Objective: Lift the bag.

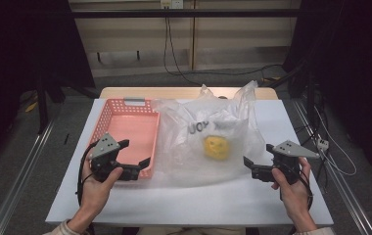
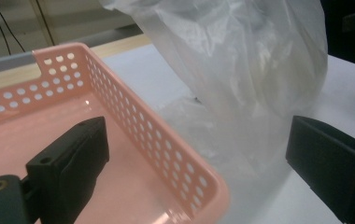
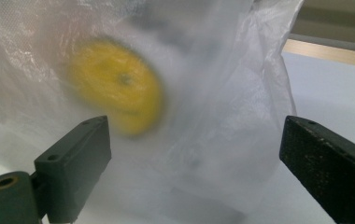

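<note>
A clear plastic bag [image 1: 208, 132] stands crumpled in the middle of the white table, with a round yellow thing [image 1: 216, 146] inside it. Left of the bag lies an empty pink perforated basket [image 1: 130, 129]. My left gripper [image 1: 136, 152] is open over the basket's near right corner. In the left gripper view its jaws straddle the basket wall [image 2: 119, 116], with the bag [image 2: 250, 70] just beyond. My right gripper [image 1: 257, 153] is open beside the bag's right side. In the right gripper view, the yellow thing [image 3: 115, 86] shows blurred through the bag's plastic [image 3: 222, 93], ahead of the wide-apart jaws.
The white tabletop [image 1: 189, 200] has bare room along its near edge and at the far right. Cables hang down the wall behind the table [image 1: 172, 54]. More cables and a plug lie on the floor at the right [image 1: 323, 144].
</note>
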The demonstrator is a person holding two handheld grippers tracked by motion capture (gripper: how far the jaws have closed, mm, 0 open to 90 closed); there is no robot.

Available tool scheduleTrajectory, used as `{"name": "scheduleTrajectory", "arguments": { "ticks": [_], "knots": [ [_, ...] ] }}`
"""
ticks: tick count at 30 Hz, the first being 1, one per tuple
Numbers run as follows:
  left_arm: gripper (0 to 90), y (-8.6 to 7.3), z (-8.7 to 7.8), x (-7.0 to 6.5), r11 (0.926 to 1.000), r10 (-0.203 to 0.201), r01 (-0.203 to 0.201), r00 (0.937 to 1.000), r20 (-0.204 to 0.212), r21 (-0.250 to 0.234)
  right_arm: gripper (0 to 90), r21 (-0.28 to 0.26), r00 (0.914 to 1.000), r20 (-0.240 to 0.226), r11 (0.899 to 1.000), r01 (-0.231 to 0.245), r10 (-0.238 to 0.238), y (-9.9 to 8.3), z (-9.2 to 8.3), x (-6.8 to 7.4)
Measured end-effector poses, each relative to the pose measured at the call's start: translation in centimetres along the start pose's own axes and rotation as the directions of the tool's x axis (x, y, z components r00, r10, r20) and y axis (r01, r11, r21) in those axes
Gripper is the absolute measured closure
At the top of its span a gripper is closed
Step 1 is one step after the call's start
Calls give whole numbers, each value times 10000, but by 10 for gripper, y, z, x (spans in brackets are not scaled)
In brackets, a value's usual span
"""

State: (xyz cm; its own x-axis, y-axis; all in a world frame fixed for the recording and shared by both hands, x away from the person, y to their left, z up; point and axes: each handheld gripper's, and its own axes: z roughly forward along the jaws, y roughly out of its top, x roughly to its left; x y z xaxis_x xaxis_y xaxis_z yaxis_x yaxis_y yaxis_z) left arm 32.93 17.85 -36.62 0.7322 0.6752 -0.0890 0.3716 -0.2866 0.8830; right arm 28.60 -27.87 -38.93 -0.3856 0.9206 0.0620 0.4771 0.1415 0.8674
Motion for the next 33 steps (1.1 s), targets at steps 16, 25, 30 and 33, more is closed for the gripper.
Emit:
{"name": "scheduleTrajectory", "arguments": {
  "ticks": [16,25,30,33],
  "knots": [
    [58,-40,-22,-13,10000,-2,4,9988,-487,41,90,258,9999,47,9996,-146,145,-36,-6,4],
    [58,-56,-24,-17,9999,137,-138,9977,-666,-2,84,270,9991,260,9990,342,-349,-51,-7,6],
    [58,-59,-27,-16,9997,-86,66,9971,-760,-254,91,229,9998,212,9997,-27,23,-54,-5,4],
    [58,-60,-26,-15,9994,-2,-27,9965,-834,-348,90,268,9998,203,9996,-70,65,-53,-5,4]
  ]
}}
